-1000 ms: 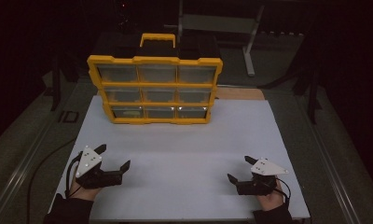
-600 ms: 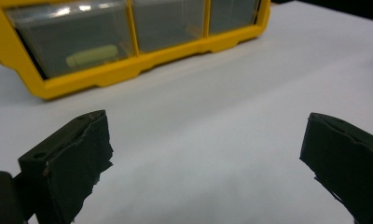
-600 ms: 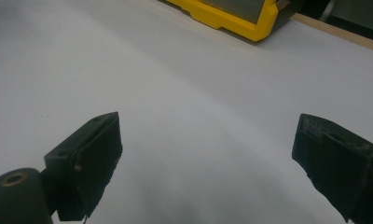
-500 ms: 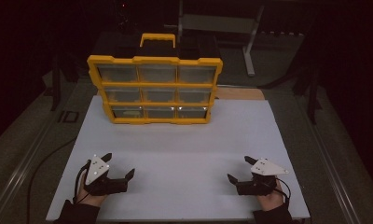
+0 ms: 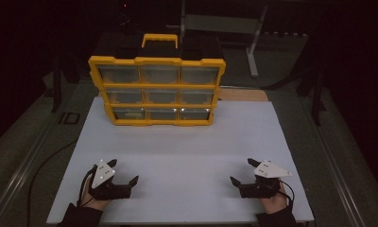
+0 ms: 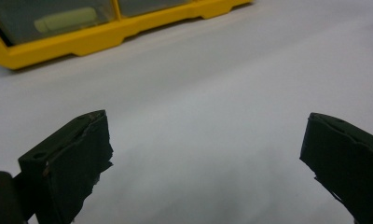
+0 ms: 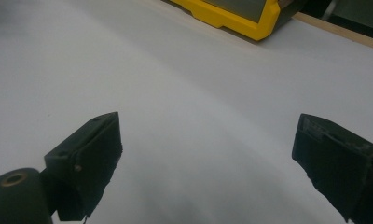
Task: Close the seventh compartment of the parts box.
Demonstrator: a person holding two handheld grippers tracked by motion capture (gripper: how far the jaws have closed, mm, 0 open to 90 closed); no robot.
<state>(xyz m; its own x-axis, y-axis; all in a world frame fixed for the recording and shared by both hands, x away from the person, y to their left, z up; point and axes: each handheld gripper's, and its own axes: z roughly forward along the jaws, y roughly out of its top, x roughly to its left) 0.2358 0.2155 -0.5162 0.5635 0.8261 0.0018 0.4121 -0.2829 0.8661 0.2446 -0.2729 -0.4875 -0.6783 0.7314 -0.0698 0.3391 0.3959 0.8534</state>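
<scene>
While room lies dark | white table (image 5: 187, 151) lit | left gripper (image 5: 124, 171) wide | right gripper (image 5: 241, 171) wide

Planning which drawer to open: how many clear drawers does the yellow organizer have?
9 clear drawers in the yellow plastic organizer: three across the top row, three in the middle row, three in the bottom row.

High view looks down over the white table (image 5: 187, 151); both gripper views skim it low, sharing the yellow organizer (image 5: 156, 90).
</scene>
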